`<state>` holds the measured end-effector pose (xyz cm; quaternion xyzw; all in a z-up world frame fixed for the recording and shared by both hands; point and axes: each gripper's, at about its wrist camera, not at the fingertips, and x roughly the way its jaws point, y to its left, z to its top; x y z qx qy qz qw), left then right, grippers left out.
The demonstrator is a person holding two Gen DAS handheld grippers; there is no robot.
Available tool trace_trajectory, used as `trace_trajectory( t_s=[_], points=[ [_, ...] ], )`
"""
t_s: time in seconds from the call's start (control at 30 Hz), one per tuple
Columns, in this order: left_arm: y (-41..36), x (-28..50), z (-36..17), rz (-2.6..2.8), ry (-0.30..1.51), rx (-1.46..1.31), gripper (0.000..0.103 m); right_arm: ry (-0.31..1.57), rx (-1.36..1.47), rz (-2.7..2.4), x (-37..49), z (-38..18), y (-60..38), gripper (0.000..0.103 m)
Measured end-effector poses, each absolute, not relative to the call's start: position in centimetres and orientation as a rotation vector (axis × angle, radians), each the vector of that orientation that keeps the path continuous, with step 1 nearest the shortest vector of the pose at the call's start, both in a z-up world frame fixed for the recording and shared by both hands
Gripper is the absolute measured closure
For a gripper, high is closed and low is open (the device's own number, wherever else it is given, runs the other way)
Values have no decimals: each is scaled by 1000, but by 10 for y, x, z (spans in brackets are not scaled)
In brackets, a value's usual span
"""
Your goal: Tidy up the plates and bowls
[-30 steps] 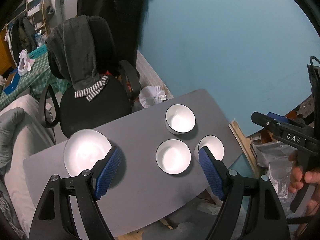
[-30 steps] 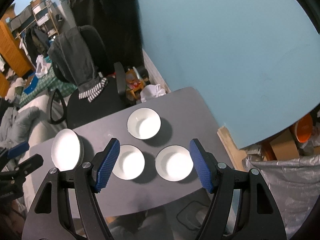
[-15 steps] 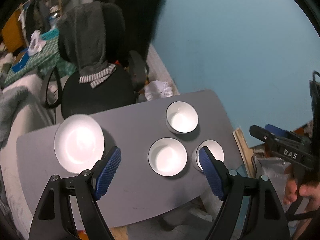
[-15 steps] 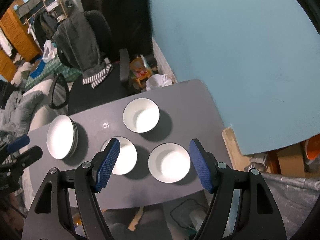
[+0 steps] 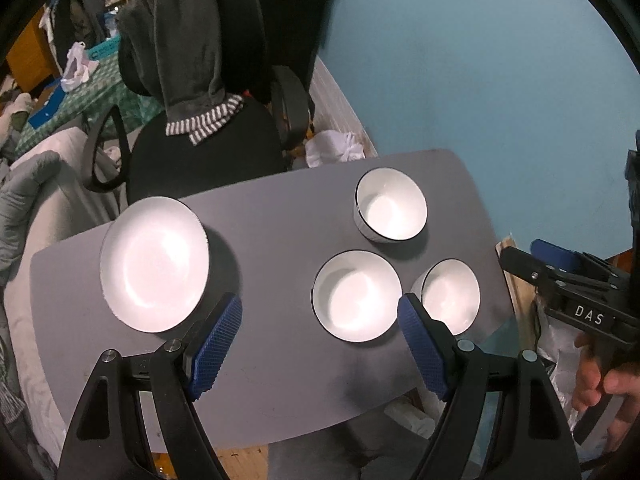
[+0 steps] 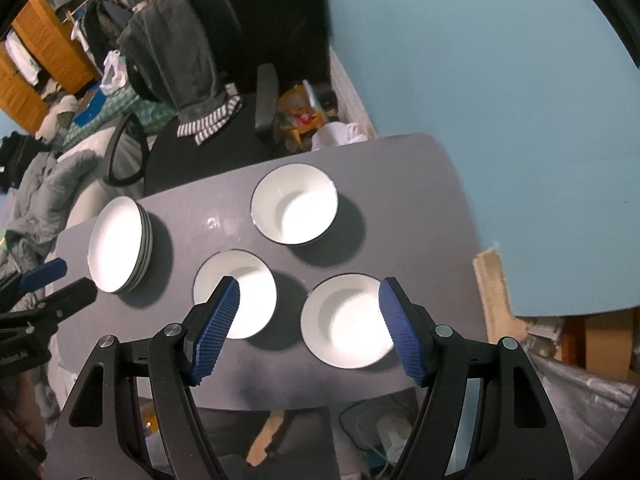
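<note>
White bowl part-hidden behind left tool

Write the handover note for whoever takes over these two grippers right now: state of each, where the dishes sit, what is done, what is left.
Left gripper: jaws open, empty, above the table.
Right gripper: jaws open, empty, above the bowls.
Plates: stacked at the table's left end.
Bowls: three, apart, none nested: far bowl, left bowl, right bowl.
Done: plates look stacked already.
Left: probably nest the three bowls. The right bowl lies nearest the right gripper, so it seems the likely first pick.
</note>
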<state>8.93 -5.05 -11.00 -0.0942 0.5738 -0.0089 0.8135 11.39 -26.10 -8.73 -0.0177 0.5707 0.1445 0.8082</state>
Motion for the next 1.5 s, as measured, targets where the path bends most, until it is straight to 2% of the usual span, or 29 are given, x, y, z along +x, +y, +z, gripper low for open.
trace_trajectory(
  t_s=[0.57, 1.13, 1.2, 1.33, 1.5],
  points=[
    [-40, 115, -207, -114, 1359, -205, 22, 1392, 8, 483, 141, -183, -220, 32],
    [-23, 131, -264, -158, 1463, -253, 22, 1461, -150, 538, 149, -230, -190, 32],
    [-25, 131, -268, -163, 1470, -261, 22, 1458, -158, 543, 147, -232, -188, 33],
    [-29, 131, -276, -173, 1494, -271, 22, 1465, -177, 557, 146, -238, -183, 51],
    [-35, 131, -284, -169, 1516, -259, 22, 1464, -189, 545, 147, -240, -184, 56]
  ],
)
